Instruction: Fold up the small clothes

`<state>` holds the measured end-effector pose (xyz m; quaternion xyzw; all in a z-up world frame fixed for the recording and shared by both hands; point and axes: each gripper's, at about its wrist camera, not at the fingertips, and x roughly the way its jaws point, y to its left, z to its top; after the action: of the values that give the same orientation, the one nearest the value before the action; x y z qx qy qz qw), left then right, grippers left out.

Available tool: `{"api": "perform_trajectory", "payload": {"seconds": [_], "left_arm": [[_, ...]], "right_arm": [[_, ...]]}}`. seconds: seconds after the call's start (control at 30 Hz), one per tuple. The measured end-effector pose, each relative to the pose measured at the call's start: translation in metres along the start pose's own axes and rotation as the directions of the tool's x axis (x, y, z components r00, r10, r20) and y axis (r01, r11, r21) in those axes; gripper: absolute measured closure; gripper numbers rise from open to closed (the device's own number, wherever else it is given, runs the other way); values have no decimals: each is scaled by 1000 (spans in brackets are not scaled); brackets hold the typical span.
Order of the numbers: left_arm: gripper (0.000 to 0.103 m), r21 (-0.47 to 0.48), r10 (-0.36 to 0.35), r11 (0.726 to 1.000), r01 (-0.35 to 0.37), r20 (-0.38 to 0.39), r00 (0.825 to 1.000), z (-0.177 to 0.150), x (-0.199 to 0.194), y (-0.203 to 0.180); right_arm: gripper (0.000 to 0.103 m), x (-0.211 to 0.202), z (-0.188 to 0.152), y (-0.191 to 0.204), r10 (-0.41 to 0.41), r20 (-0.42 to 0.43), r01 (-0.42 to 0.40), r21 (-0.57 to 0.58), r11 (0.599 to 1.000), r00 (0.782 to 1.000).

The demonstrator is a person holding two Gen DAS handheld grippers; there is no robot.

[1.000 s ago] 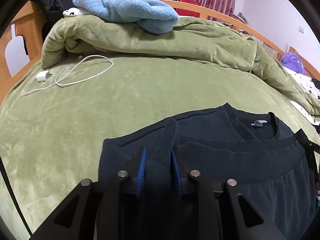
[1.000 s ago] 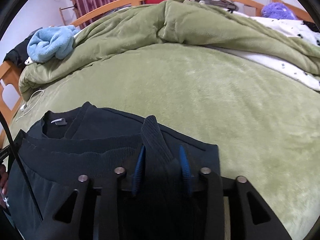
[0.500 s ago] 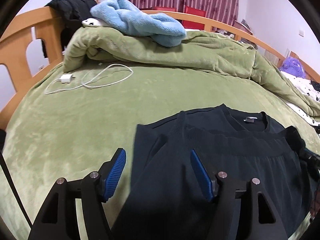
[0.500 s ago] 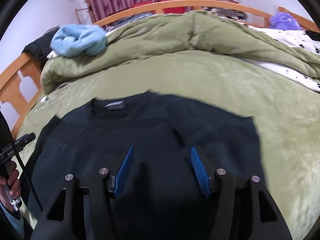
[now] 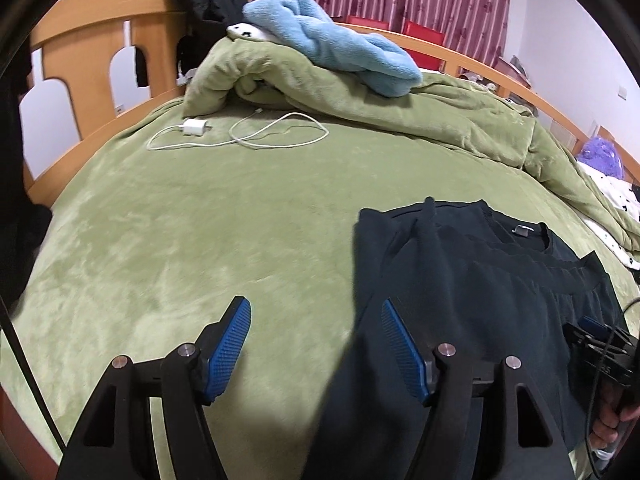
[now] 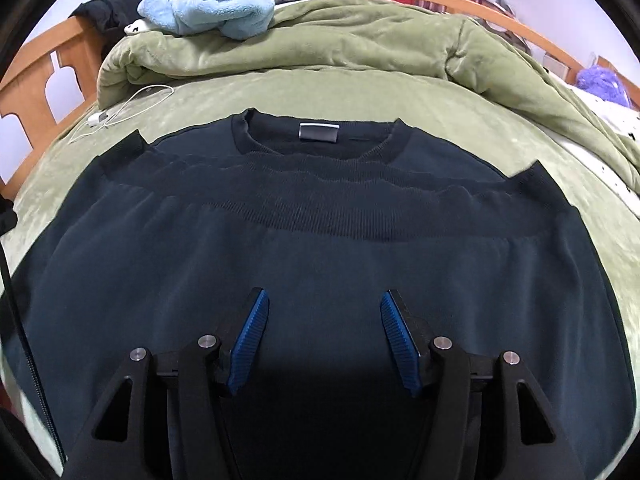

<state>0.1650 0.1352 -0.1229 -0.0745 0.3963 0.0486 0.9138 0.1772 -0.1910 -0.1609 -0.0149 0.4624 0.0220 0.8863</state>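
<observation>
A dark navy sweater (image 6: 320, 248) lies on the green bed cover, its lower half folded up so that the ribbed hem sits just below the collar and grey label (image 6: 319, 133). My right gripper (image 6: 322, 312) hovers open above the middle of the folded body, nothing between its blue pads. In the left wrist view the sweater (image 5: 480, 300) fills the lower right. My left gripper (image 5: 316, 324) stands open over the sweater's left edge, one pad above the green cover, the other above the dark cloth, empty.
A rumpled green quilt (image 5: 400, 108) with a light blue fleece (image 5: 332, 40) on top runs along the far side. A white charger and cable (image 5: 240, 136) lie on the cover at left. The wooden bed frame (image 5: 100, 40) borders the bed. A hand (image 5: 608, 420) shows at lower right.
Both grippers let go of the ribbed hem, opened and drew back. The left view has shifted toward the sweater's left edge, the right one over its middle.
</observation>
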Motion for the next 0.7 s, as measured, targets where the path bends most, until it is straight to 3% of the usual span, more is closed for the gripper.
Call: {"api": "perform_trajectory", "payload": {"seconds": [0.47,0.7], "left_arm": [[34,-51,-21,998,24,57,998,-9,-33,25],[34,-96,23,995,-17,58,998,-9,-41,49]], "right_arm": [[45,-81,-91,43,-48,17,50,-125,991,999],[40,-105,-85,118,103,82,-75,-289,954,991]]}}
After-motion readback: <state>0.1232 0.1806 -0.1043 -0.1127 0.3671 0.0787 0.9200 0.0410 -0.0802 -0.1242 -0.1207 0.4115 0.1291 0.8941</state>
